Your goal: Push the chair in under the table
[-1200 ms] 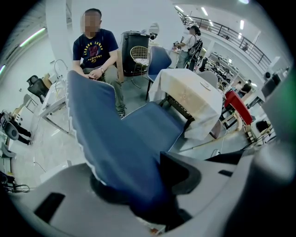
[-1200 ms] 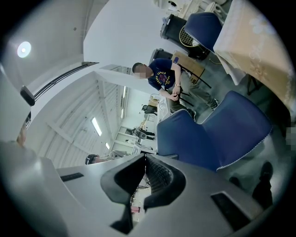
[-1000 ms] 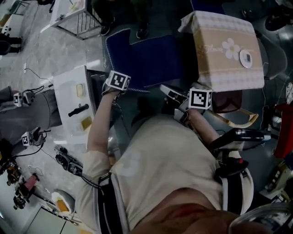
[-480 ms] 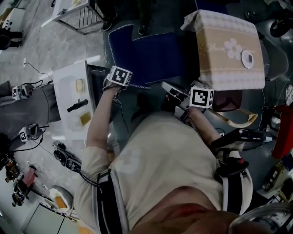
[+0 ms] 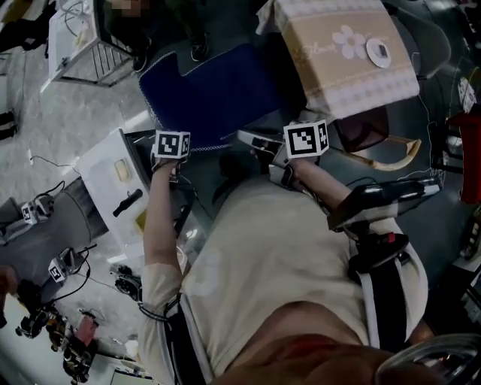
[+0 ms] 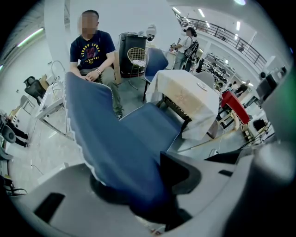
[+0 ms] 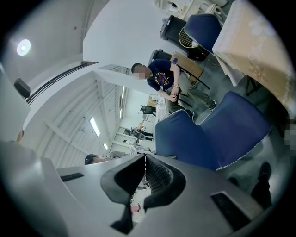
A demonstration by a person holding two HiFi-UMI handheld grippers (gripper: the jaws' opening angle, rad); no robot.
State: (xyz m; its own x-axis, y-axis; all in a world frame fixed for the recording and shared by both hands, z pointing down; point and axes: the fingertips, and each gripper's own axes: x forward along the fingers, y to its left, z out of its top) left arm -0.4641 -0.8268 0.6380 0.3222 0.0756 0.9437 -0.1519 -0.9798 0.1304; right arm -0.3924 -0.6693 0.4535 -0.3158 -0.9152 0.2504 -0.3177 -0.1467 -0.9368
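A pale, marbled floor (image 5: 68,113) spreads to the left, with thin cables (image 5: 46,162) trailing across it. A white counter (image 5: 104,189) stands on it. Behind rises a plain white wall (image 6: 134,16), where a person (image 6: 91,51) sits beside a wire-backed seat (image 6: 135,55) and near a metal-framed rack (image 6: 48,104). Ceiling lights (image 6: 202,12) shine above a railed upper gallery (image 6: 217,30). A strip light (image 7: 94,126) glows among white roof beams (image 7: 69,125).

Cloth-covered table (image 5: 334,79); round white disc (image 5: 378,51) on top
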